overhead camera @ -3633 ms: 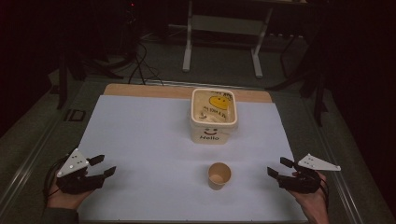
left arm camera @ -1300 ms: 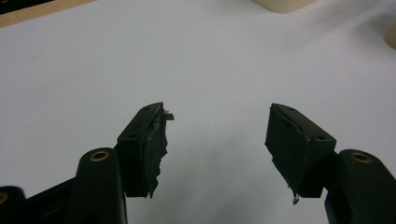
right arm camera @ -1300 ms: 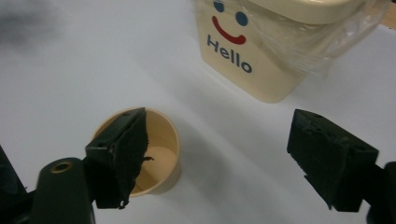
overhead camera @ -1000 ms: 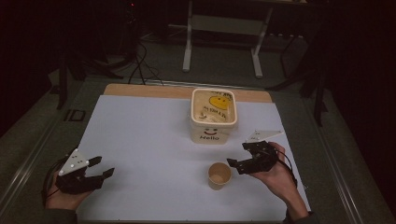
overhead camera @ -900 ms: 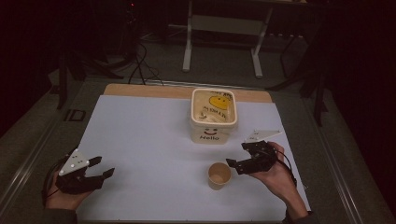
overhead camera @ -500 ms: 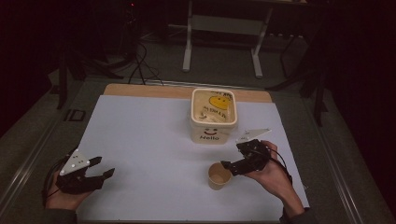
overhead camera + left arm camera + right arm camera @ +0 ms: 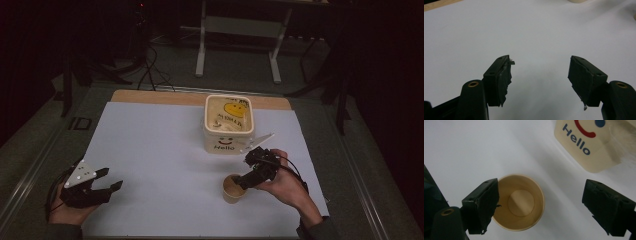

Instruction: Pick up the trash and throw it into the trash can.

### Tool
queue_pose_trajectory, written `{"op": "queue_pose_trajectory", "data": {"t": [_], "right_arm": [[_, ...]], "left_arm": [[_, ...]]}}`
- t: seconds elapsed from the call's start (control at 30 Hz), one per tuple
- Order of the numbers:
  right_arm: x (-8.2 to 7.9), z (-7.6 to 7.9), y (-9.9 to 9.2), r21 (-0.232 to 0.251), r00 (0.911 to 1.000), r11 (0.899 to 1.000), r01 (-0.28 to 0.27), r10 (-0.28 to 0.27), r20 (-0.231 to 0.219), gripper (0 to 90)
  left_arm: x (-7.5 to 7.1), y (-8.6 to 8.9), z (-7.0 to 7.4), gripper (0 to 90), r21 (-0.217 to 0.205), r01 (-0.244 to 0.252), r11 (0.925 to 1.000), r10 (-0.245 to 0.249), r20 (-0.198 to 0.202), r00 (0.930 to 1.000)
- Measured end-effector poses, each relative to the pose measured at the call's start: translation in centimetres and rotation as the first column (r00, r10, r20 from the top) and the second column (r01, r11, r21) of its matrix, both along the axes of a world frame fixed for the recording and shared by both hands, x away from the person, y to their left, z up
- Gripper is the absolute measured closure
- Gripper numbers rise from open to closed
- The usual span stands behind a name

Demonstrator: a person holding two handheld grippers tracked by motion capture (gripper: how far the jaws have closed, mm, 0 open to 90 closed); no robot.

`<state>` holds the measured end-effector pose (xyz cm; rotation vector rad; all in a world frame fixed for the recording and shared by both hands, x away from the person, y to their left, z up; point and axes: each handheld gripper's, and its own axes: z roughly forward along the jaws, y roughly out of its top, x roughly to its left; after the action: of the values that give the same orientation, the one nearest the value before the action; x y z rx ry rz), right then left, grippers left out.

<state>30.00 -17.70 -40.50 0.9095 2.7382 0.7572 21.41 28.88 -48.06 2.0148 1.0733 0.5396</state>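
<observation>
A small tan paper cup [image 7: 231, 190] stands upright and empty on the white sheet, near the front right. My right gripper [image 7: 240, 182] hovers at the cup's right side, tilted down toward it. In the right gripper view the cup [image 7: 520, 202] lies below the right gripper [image 7: 541, 195]. One jaw overlaps the cup's rim and the other stands well clear; no pad presses on it. Its jaws have just been opening. My left gripper [image 7: 112, 178] rests at the front left, open, with bare sheet between its jaws [image 7: 540, 65].
A cream tub [image 7: 227, 122] printed "Hello" [image 7: 584, 142] stands just behind the cup. The white sheet [image 7: 160, 150] covers the table up to a wooden strip [image 7: 150, 96] at the back. A metal stand [image 7: 237, 25] is on the floor beyond.
My right gripper has slid left from beside the tub up to the cup, and its jaws look wider apart. The left gripper has stayed put.
</observation>
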Motion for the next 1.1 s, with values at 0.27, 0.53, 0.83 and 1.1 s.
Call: {"op": "queue_pose_trajectory", "data": {"t": [0.27, 0.53, 0.83, 1.1], "right_arm": [[0.3, 0.0, 0.7, -0.059, 0.9987, 0.998, -0.024, 0.021, -0.046, 13.2], [0.5, -0.3, 1.4, -0.125, 0.9947, 0.991, -0.052, 0.04, -0.095, 12.7], [0.8, -0.8, 2.0, -0.171, 0.9888, 0.983, -0.073, 0.049, -0.141, 9.9], [0.8, -1.2, 2.7, -0.191, 0.9827, 0.977, -0.099, 0.065, -0.173, 9.6]], "left_arm": [[0.0, -0.1, -0.1, 34.7, 0.001, 0.002, 1.0, -0.002, -0.006, 1.0], [0.1, -0.1, -0.1, 34.2, 0.002, 0.006, 1.0, -0.006, -0.012, 0.9999], [0.1, -0.1, -0.2, 33.8, 0.001, 0.007, 1.0, -0.007, -0.015, 0.9999], [0.1, -0.1, -0.2, 33.6, 0.005, 0.009, 0.9999, -0.009, -0.02, 0.9998]]}}
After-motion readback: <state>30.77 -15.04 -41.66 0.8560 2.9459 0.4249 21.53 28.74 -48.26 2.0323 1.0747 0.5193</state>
